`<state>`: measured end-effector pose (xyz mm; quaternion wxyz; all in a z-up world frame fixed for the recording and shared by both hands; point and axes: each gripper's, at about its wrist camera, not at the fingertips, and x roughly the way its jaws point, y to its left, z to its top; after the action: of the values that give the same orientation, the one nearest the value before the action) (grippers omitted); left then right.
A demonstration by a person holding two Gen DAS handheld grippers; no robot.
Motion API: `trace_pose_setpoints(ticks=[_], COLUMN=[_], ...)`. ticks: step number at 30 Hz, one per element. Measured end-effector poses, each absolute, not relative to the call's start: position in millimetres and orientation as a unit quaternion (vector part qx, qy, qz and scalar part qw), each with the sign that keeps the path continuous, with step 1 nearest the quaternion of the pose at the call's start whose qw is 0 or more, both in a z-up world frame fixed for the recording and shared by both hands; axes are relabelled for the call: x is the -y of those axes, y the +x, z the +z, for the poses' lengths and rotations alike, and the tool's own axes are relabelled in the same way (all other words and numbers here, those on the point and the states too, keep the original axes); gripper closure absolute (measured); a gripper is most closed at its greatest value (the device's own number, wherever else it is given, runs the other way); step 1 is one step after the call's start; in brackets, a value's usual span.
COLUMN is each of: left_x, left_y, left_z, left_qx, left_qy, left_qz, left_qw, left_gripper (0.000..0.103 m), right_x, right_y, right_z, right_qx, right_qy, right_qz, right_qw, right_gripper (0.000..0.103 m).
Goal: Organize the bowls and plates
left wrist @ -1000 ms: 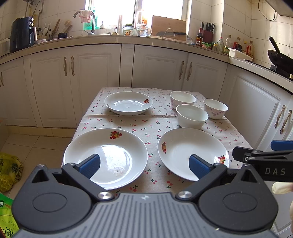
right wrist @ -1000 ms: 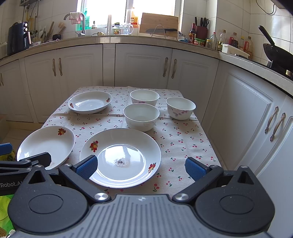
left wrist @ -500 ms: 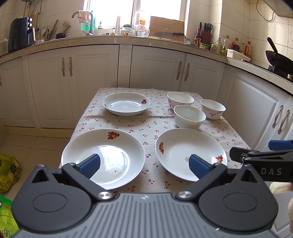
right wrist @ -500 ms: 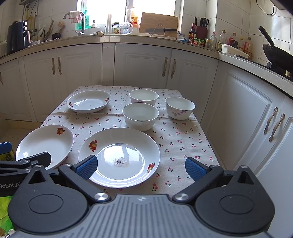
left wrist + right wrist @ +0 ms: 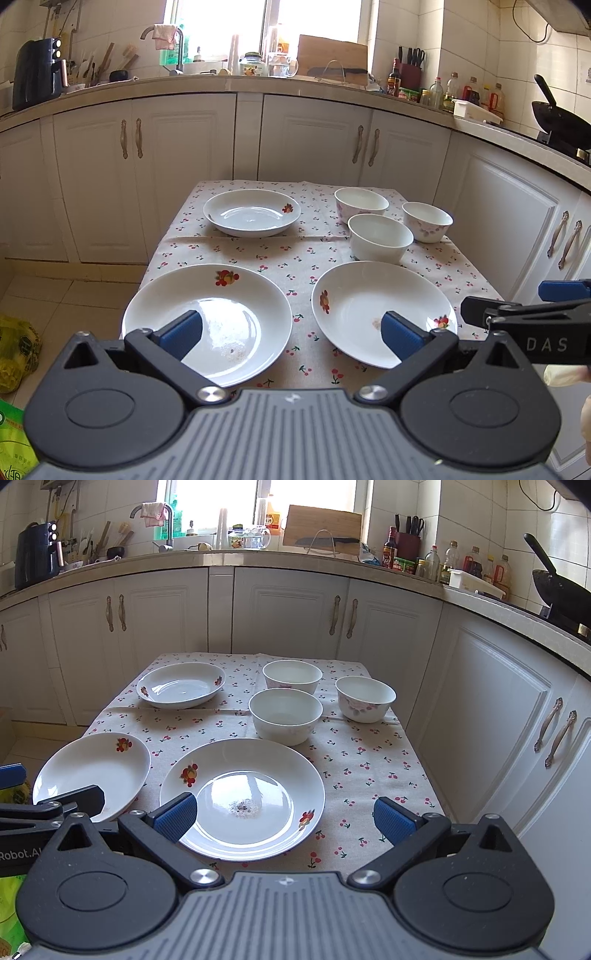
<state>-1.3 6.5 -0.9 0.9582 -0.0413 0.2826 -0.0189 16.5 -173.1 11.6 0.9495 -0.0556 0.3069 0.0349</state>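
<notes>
Left claw point(image 5: 291, 334): wide open, empty, hovering over the near edge between two plates.
Right claw point(image 5: 284, 818): wide open, empty, above the near right plate point(image 5: 242, 794).
Near left plate point(image 5: 207, 323): overhangs the surface point(image 5: 365, 771) edge; a careless push could likely tip it off.
Middle bowl point(image 5: 285, 715): just behind the right plate, mouth upward; it could be knocked.
Far plate point(image 5: 252, 212): round, lying flat, no long axis.
Far bowls point(image 5: 292, 676): upright, near each other.

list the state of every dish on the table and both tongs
left white fruit-print plate: upright, crumbs inside
right white fruit-print plate: upright, crumbs in the centre
far white deep plate: upright, empty
three white ceramic bowls: upright, unstacked
left tongs: open, empty
right tongs: open, empty
</notes>
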Motion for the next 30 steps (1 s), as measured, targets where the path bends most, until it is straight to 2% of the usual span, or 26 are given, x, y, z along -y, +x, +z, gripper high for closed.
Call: trace_pose_setpoints(ticks=[17,30], left_x=[-21,-50], left_y=[12,21], left_z=[-1,-20], left_qx=[-0.273,-0.273], left_qy=[-0.020,0.013], left_qz=[-0.029,-0.064], left_qw=[0.961,0.960], left_gripper=[0.001,0.001], right_x=[177,170], right_y=[32,68], right_z=[23,33], right_qx=[-0.273,-0.225], right_qy=[-0.051,-0.050], right_qz=[0.084,0.144], right_qw=[0.957,0.962], right_gripper=[0.000,0.000])
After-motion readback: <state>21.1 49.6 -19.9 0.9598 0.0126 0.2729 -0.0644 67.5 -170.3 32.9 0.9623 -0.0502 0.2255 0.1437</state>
